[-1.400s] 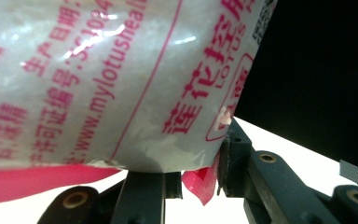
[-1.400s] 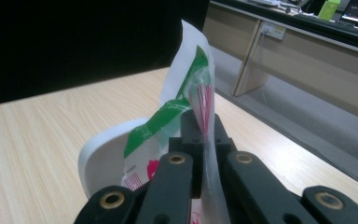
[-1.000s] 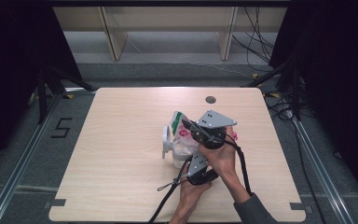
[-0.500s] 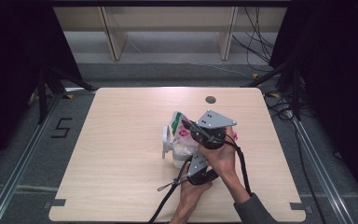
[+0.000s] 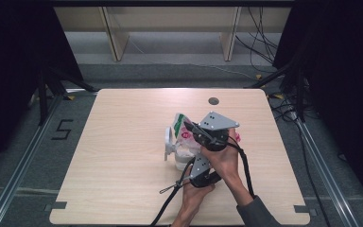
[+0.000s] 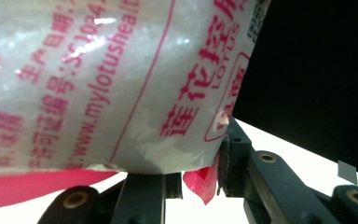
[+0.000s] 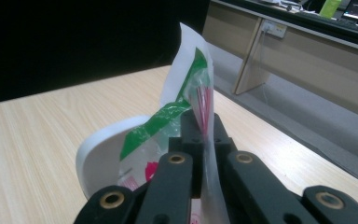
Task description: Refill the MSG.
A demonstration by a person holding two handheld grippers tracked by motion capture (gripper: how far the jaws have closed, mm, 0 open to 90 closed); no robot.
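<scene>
1. High view: on the wooden counter [image 5: 123,156], both hands meet right of centre at a plastic bag [image 5: 182,130] leaning over a white cup [image 5: 172,149]. The right hand-held gripper [image 5: 194,128] sits above the left hand-held gripper [image 5: 192,165].
2. Left gripper view: its jaws pinch the bag's [image 6: 121,84] lower pink edge.
3. Right gripper view: jaws pressed together on the bag's [image 7: 191,93] top film, the cup [image 7: 102,154] just behind.

1. Plastic bag [image 6: 121,84]: translucent white, pink-red print, pink base band, green stripe near its top.
2. Bowl [image 7: 107,154] beside bag: plain white.
3. Table [image 5: 123,142] beneath bag: pale wood grain.
4. Gripper jaws: black.
</scene>
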